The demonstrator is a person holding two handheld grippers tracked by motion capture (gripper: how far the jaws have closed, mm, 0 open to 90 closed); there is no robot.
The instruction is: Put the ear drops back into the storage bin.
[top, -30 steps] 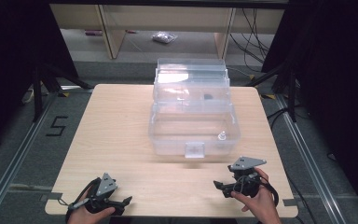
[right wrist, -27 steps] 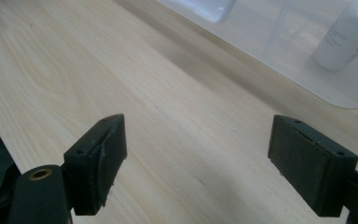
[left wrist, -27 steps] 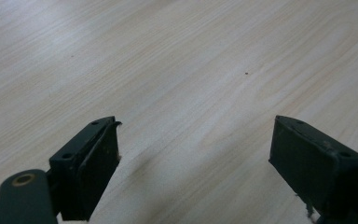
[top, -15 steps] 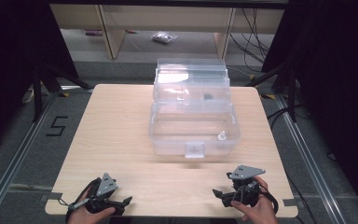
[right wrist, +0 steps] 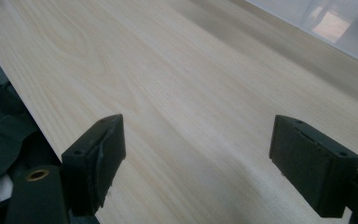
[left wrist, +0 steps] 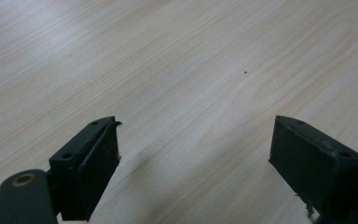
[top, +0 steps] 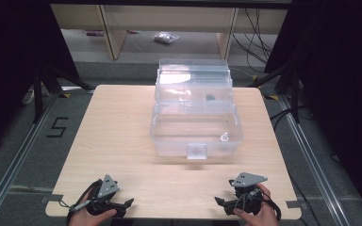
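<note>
A clear plastic box (top: 195, 127) with its lid raised stands at the middle of the wooden table (top: 118, 136). A small white piece (top: 225, 137) lies in its front compartment and a small dark piece (top: 210, 98) in the upper tray. My left gripper (top: 127, 203) rests near the table's front left edge, open, with bare wood (left wrist: 196, 140) between its jaws. Near the front right edge my right gripper (top: 219, 201) is open too, over bare wood (right wrist: 196, 140). A corner of the clear box (right wrist: 335, 23) appears at the top right of the right gripper view.
Shelving (top: 169, 28) stands behind the table, with a small bag (top: 166, 37) on the floor. Black stands (top: 42, 80) and cables (top: 283, 117) flank the table. A "5" mark (top: 56, 127) is on the floor at left.
The right gripper has come down and back toward the table's front edge. The left gripper has barely moved.
</note>
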